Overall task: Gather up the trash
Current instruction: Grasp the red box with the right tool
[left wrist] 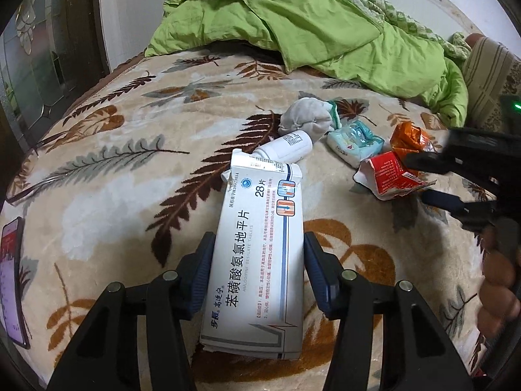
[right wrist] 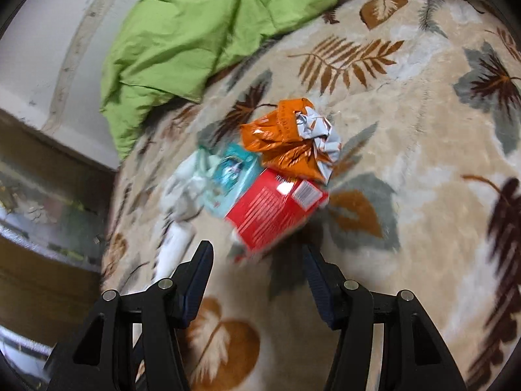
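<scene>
Trash lay scattered on the leaf-patterned blanket (left wrist: 114,169) of the bed, and we judged the collecting barely begun. Our left gripper (left wrist: 259,260) was closed on the white medicine box (left wrist: 257,254), its pads pressed against the two long sides, the box pointing away from us toward the rest of the litter. Our right gripper (right wrist: 257,260) had its jaws spread wide with nothing between them, hanging just short of the red carton (right wrist: 276,211); the left view showed its fingers on either side of that carton's torn edge, though we could not tell whether they touched it.

Everything else was on the blanket: a white bottle (left wrist: 286,148) lying on its side just beyond the box, a balled white sock (left wrist: 306,117), a pale blue tissue pack (left wrist: 355,140) and a crumpled orange wrapper (left wrist: 408,138), all close together. We saw no bin or bag in either view, so by our reckoning one piece was in hand, one about to be taken, and four untouched. A green quilt (left wrist: 293,26) was heaped at the far end.
</scene>
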